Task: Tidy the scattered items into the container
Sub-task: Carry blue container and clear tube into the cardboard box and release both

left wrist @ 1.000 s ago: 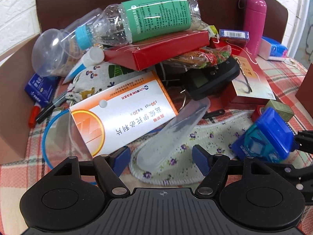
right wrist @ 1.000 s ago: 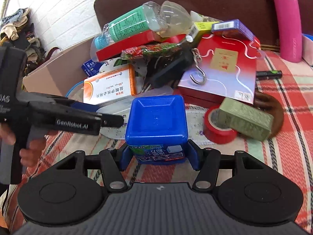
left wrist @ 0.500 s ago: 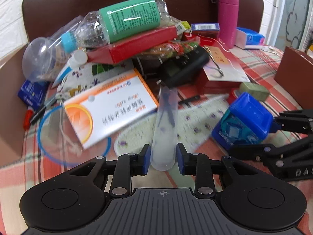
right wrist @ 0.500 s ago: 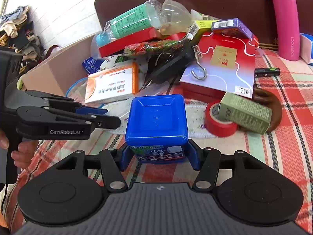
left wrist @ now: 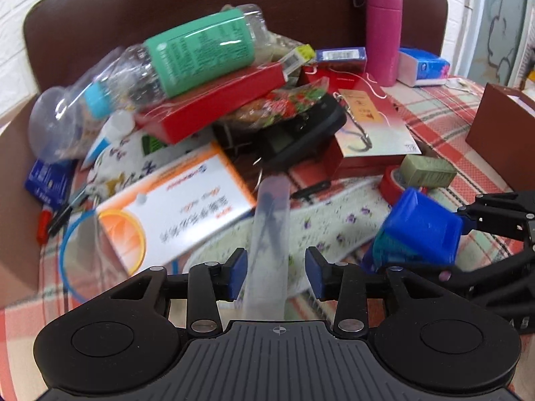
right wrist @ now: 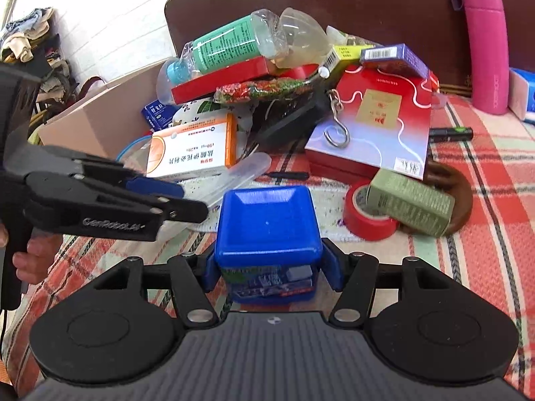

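Note:
A long clear plastic case (left wrist: 269, 227) lies end-on between the blue pads of my left gripper (left wrist: 276, 274). The jaws are opening, and a gap shows on the case's right side. In the right wrist view the case (right wrist: 240, 170) runs from the left gripper (right wrist: 187, 200) toward the pile. My right gripper (right wrist: 269, 270) is shut on a blue-lidded square box (right wrist: 267, 220), with both pads against its sides and the jaws just starting to ease apart. The same box (left wrist: 421, 230) shows tilted at the right of the left wrist view. The cardboard container (right wrist: 83, 123) stands at the left.
A heap fills the middle: a white-orange medicine carton (left wrist: 174, 214), a green-labelled bottle (left wrist: 200, 50), a red flat box (left wrist: 214, 100), a black device (left wrist: 301, 133). A red tape roll (right wrist: 364, 220), an olive box (right wrist: 411, 204) and a pink flask (right wrist: 485, 43) stand to the right.
My left gripper closed on the clear case, swung it end-on and rose a little, then spread its jaws apart. The right gripper kept still with the blue box.

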The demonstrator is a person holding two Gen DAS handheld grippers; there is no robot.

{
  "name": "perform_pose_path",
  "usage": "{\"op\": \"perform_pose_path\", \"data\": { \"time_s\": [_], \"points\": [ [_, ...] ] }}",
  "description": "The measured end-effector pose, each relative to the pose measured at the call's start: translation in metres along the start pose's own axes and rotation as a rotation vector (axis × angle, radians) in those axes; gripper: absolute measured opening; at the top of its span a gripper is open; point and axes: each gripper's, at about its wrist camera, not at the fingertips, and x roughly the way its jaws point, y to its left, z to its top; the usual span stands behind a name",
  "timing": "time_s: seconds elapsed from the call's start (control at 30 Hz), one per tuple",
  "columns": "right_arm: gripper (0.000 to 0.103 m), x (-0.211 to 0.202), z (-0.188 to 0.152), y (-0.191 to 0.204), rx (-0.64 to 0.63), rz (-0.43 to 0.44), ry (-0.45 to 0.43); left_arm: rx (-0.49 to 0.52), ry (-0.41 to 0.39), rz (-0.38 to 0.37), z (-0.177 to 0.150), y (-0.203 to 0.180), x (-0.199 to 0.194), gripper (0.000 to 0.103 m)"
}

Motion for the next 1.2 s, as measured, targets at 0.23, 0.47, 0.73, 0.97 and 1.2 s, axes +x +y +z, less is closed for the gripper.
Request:
{"op": "perform_pose_path", "data": {
  "time_s": [0.23, 0.47, 0.73, 0.97, 1.2],
  "points": [
    [0.068, 0.008, 0.003, 0.001, -0.019, -0.001, 0.014, 0.003, 0.022, 0.012, 0.005, -0.001, 0.024, 0.060],
    [0.063, 0.010, 0.000, 0.000, -0.016, 0.012, 0.042, 0.023, 0.034, -0.014, -0.006, 0.002, 0.012, 0.025],
    [0.064, 0.013, 0.000, 0.002, -0.025, -0.006, 0.048, 0.057, 0.043, 0.023, -0.012, -0.002, 0.009, 0.061],
    [0.062, 0.011, 0.001, 0.004, -0.030, -0.016, 0.066, 0.064, 0.029, -0.009, -0.019, -0.005, -0.001, 0.024],
    [0.062, -0.007, 0.005, 0.020, -0.056, 0.006, 0.048, -0.042, -0.024, -0.006, -0.035, 0.014, -0.037, 0.024]
  ]
}}
